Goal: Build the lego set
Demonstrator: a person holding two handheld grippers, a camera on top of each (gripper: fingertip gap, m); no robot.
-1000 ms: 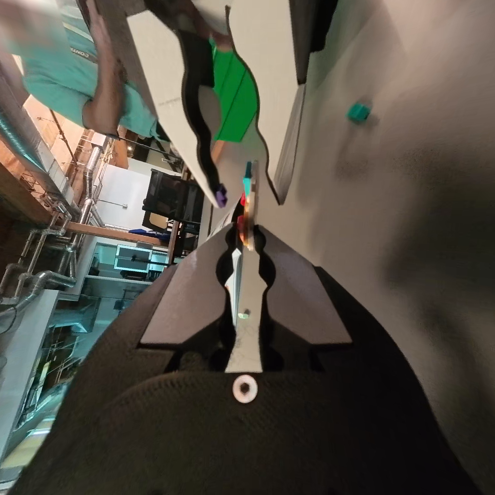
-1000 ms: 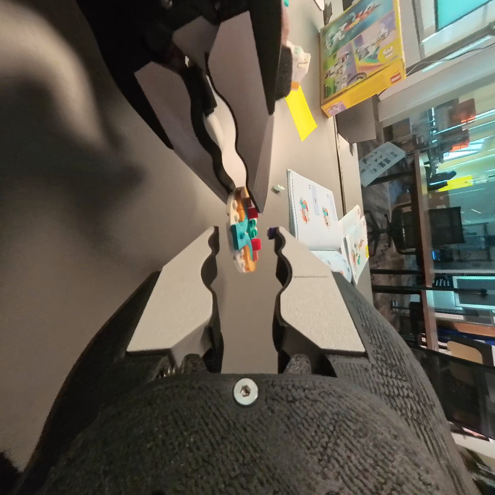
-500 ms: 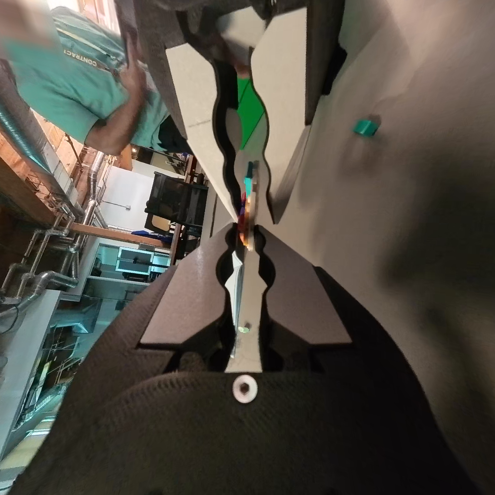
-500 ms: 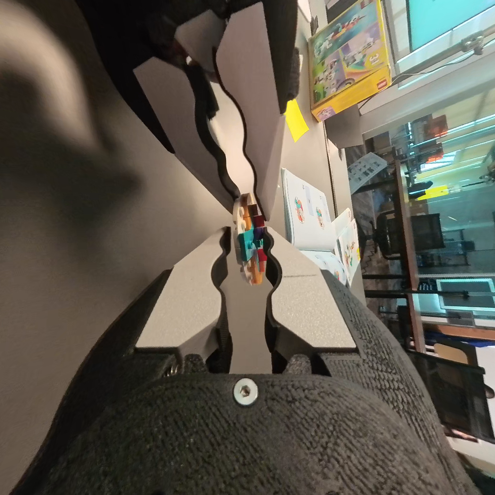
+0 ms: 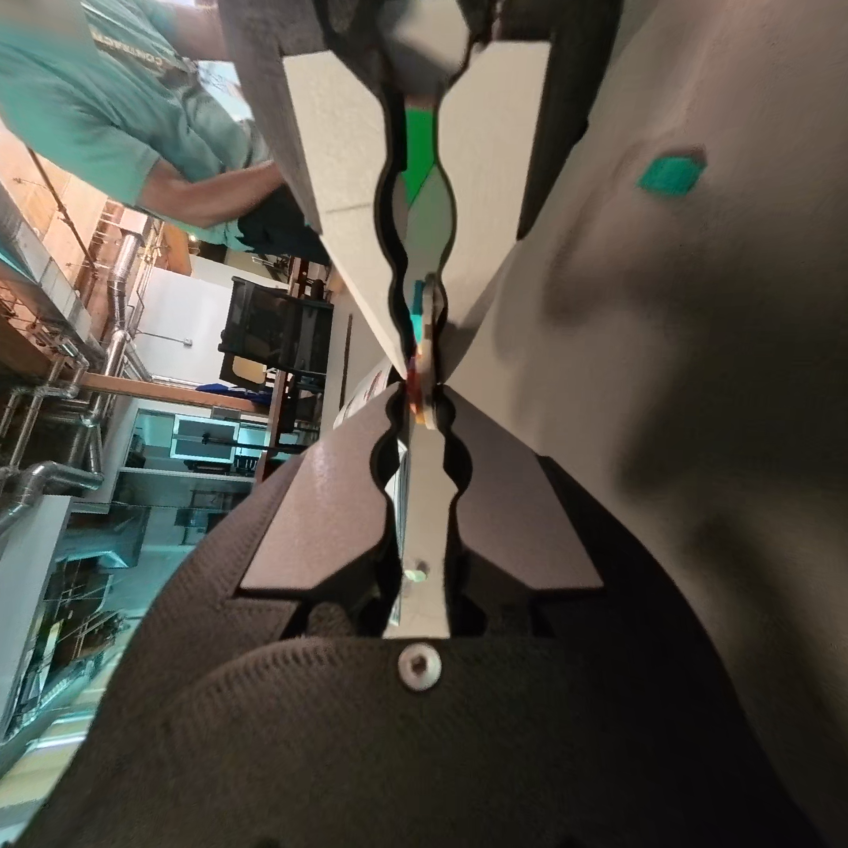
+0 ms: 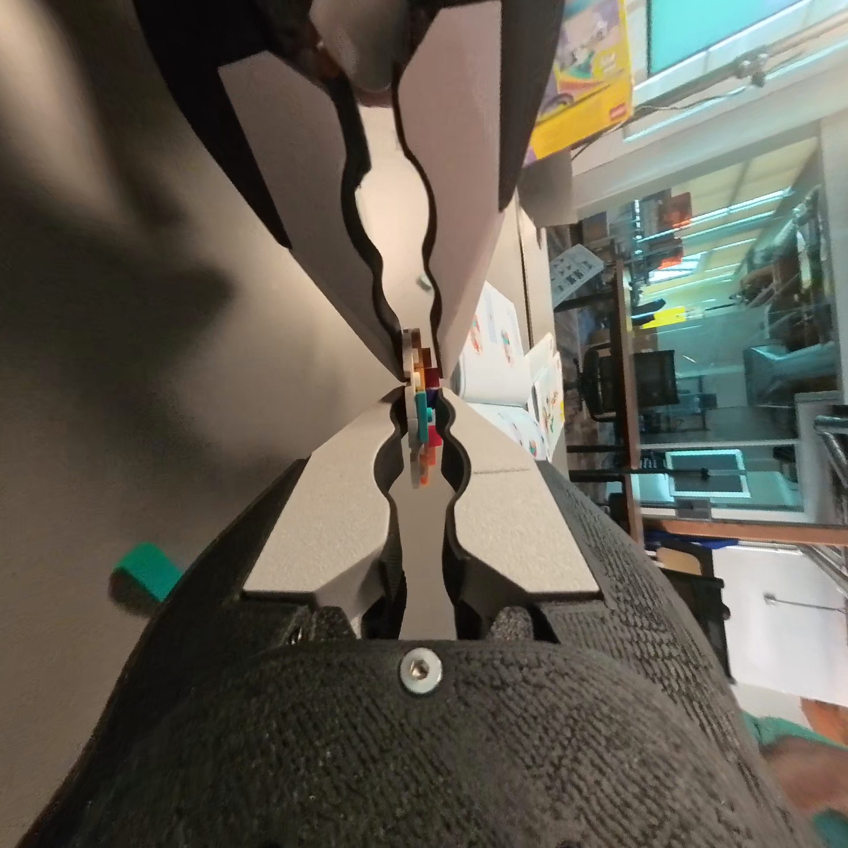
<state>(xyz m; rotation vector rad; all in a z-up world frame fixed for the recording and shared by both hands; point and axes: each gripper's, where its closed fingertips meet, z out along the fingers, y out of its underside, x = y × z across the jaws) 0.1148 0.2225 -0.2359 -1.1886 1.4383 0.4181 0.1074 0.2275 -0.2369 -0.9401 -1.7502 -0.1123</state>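
Pinched edge-on at frame centre between both closed grey grippers, left [image 5: 424, 390] and right [image 6: 420, 394]: small round white lego disc with coloured bricks [image 6: 420, 436], details hidden by fingertips.

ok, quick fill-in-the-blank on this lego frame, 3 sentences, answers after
1. The round lego assembly is pinched between ____ claws at once.
2. A loose ____-coloured brick lies on the grey table.
3. In the right wrist view, open instruction booklets lie on the table beyond the right claw, below a ____ lego box.

Answers: two; teal; yellow
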